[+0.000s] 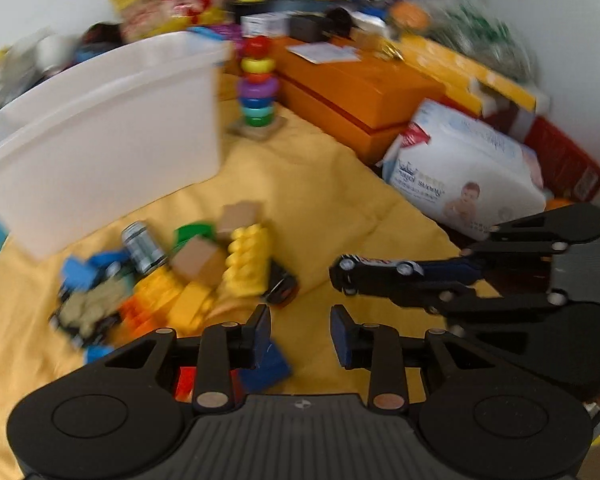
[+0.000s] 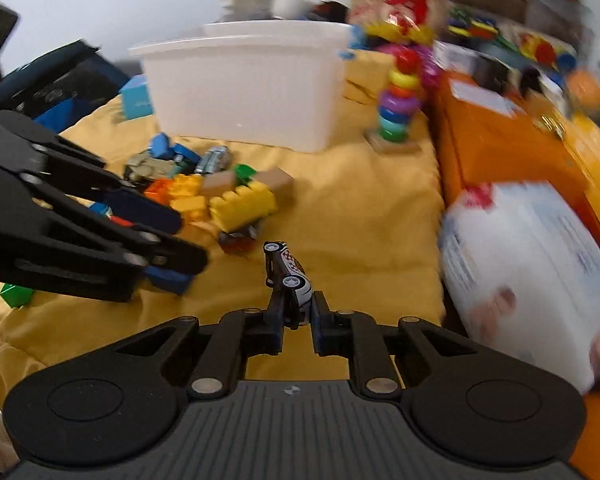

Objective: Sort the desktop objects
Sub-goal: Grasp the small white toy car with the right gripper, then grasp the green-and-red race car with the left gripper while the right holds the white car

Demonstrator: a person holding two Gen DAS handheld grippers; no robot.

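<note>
Gripping: right gripper [image 2: 296, 322] is clamped on the tail of a toy car [image 2: 288, 276], nose pointing out beyond the fingertips, wheels turned sideways.
Hold: only the car's rear sits between the pads, so a quick swing could lever it loose and drop it onto the yellow cloth [image 2: 360, 208].
Left gripper: left gripper [image 1: 300, 332] hangs with fingers apart and nothing between them; a blue block [image 1: 266, 368] lies just under its left finger.
Pile: ahead and left of the left fingers, the yellow brick [image 1: 246, 260], wooden cubes and other toys lie heaped, touching; a low pass could scatter them.
Bin: white bin [image 2: 244, 88] stands well beyond the right fingertips, past the pile; its rim could catch the protruding car nose.
Bystander: ring stacker [image 2: 398, 100] stands upright just right of the bin, easy to clip.
Writing: white pack [image 1: 464, 168] right of the left fingers carries blue lettering, possibly "sunny"; motion blur defeats the rest.
</note>
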